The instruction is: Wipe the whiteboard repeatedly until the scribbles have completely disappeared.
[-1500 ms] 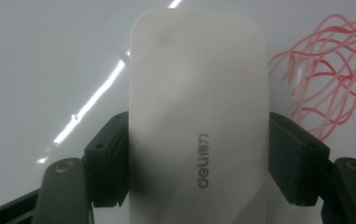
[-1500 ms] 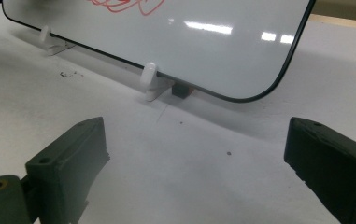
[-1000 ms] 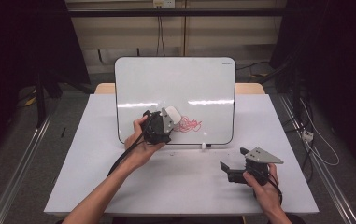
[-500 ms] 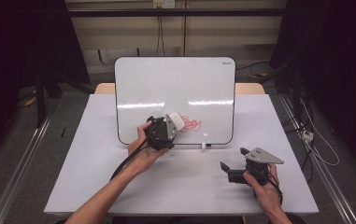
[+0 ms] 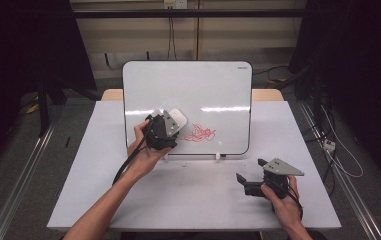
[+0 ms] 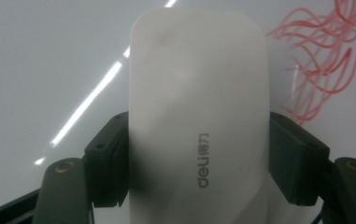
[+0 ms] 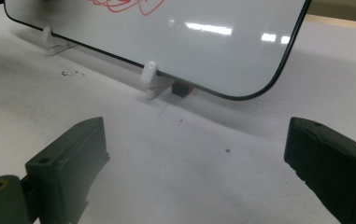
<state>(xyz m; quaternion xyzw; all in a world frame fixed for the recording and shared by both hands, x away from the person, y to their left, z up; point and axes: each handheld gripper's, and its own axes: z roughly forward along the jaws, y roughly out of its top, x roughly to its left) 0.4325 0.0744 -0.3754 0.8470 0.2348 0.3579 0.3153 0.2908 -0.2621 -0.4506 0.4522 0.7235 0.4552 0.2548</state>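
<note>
I count one whiteboard, one eraser, one red scribble and two grippers, one in each of my hands. The whiteboard stands propped near upright at the middle of the high view, on a white table, held by two small white clips along its lower edge.

The eraser is a smooth white block with rounded corners and grey "deli" lettering on its face. My left gripper pinches it from both sides, a black jaw pressed to each long edge, as the left gripper view shows plainly. In the high view it sits against the board's lower left part, just left of the scribble. In the left gripper view the scribble lies at the upper right of the frame, a tangle of looping red lines, apart from the eraser's edge.

My right gripper rests on the table at the lower right of the high view, jaws spread wide with nothing between them, pointing toward the board's lower edge.

Compared with a second ago, my left gripper and the eraser have shifted slightly to the right, closer to the scribble. The right gripper has stayed where it was.
</note>
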